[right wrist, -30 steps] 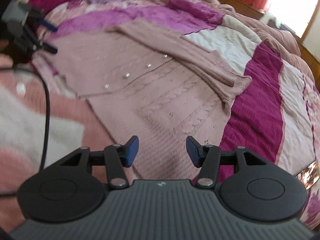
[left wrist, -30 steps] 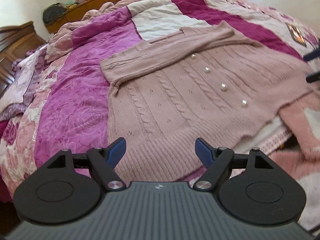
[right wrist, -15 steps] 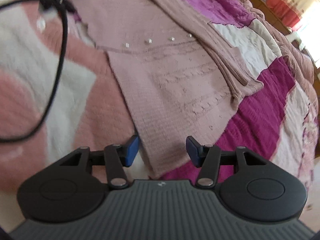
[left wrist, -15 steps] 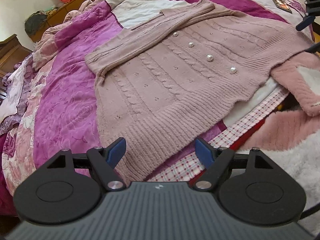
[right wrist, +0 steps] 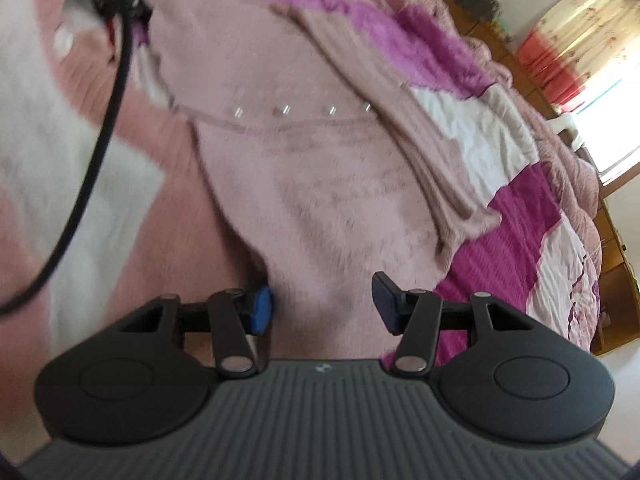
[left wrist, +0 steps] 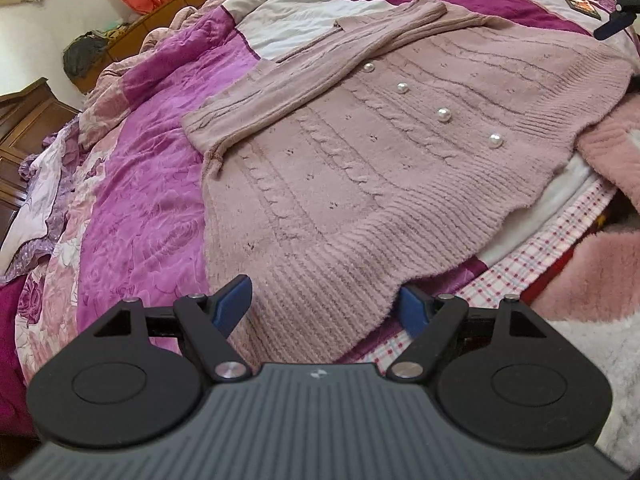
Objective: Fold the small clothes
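A dusty-pink cable-knit cardigan with pearl buttons lies flat on the bed, its sleeves folded across the chest. My left gripper is open, low over the ribbed hem's near corner, with the hem edge showing between its blue pads. The right wrist view is blurred. There the cardigan fills the middle, and my right gripper stands open with the knit's lower edge between its fingers, the pads not pressing on it. The right gripper's fingertip peeks in at the left view's top right.
A magenta, pink and white patchwork quilt covers the bed. A checked sheet hangs over its near edge. Fluffy pink-and-white fabric lies beside the cardigan, and a black cable crosses it. Wooden furniture and a curtained window stand behind.
Both grippers have sunk toward the cardigan's hem and rolled, so the bed tilts in both views. The cardigan lies as it did. Neither gripper's opening has changed.
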Available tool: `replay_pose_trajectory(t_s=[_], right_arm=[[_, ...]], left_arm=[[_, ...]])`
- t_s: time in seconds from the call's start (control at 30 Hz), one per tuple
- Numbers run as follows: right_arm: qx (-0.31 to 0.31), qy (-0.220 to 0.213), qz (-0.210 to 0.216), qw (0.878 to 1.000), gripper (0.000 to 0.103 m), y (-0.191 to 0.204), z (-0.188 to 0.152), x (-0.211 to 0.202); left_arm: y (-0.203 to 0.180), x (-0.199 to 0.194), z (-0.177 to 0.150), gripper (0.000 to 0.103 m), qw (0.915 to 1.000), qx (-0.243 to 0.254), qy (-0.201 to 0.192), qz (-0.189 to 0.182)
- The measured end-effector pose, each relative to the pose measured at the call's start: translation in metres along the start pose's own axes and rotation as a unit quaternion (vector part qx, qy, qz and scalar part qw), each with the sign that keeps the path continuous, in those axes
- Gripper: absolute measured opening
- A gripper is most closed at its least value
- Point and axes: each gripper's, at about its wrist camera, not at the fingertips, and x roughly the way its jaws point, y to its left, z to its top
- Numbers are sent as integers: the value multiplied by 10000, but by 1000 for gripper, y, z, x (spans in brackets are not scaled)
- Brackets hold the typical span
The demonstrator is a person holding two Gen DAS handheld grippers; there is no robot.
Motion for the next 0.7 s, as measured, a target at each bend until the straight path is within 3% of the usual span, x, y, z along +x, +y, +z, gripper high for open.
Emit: replay_pose_trajectory(t_s=[0.17, 0.5, 0.7], right_arm=[[164, -242, -253, 9993, 54, -1, 11, 17], [607, -261, -156, 9977, 53, -5, 6, 24], [1141, -285, -47, 9930, 53, -13, 1, 30]], left_arm=[[2, 4, 3, 82, 9998, -146, -99, 62], [-2, 6, 12, 82, 9975, 22, -485, 507], [2, 19, 15, 82, 9991, 18, -296, 291]])
